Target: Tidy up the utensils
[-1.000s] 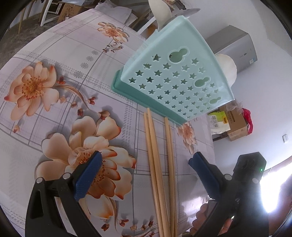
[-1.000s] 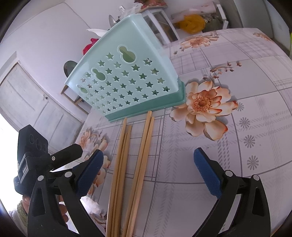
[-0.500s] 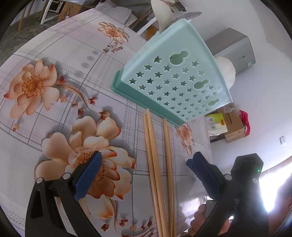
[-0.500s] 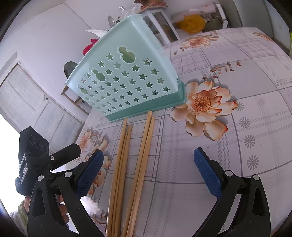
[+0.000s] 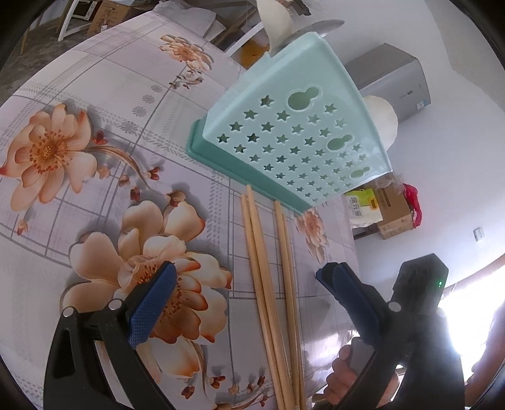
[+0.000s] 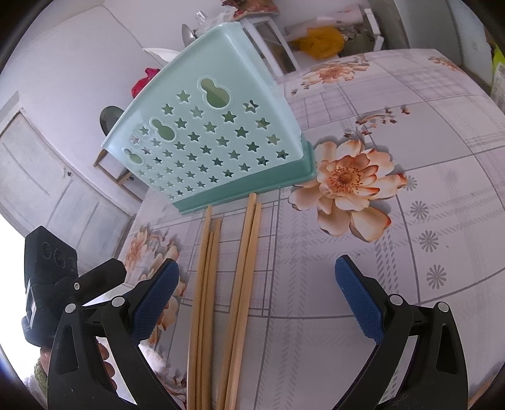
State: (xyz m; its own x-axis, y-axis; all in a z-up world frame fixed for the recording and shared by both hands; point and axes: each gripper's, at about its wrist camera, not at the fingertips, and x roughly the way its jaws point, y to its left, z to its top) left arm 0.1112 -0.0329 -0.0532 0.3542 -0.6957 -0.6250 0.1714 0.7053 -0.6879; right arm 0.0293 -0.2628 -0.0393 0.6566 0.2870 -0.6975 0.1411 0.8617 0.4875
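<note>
Several wooden chopsticks (image 5: 268, 284) lie side by side on the floral tablecloth, tips toward a mint-green utensil holder (image 5: 293, 135) with star-shaped holes. They also show in the right wrist view (image 6: 227, 284), below the holder (image 6: 214, 142). My left gripper (image 5: 243, 296) is open and empty, its jaws either side of the chopsticks and above them. My right gripper (image 6: 255, 290) is open and empty, also straddling the chopsticks. A white spoon and a metal utensil (image 5: 284, 22) stick out of the holder's top.
The floral tablecloth (image 5: 79, 142) covers the table. The table's edge runs close on the right in the left wrist view (image 5: 350, 252). Cardboard boxes (image 5: 391, 211) and a grey cabinet (image 5: 397, 82) stand beyond. The other gripper's body (image 6: 50, 274) shows at left in the right wrist view.
The left wrist view has shifted slightly; the holder and chopsticks sit a little further left in it. The right gripper has barely moved. Both grippers stay open.
</note>
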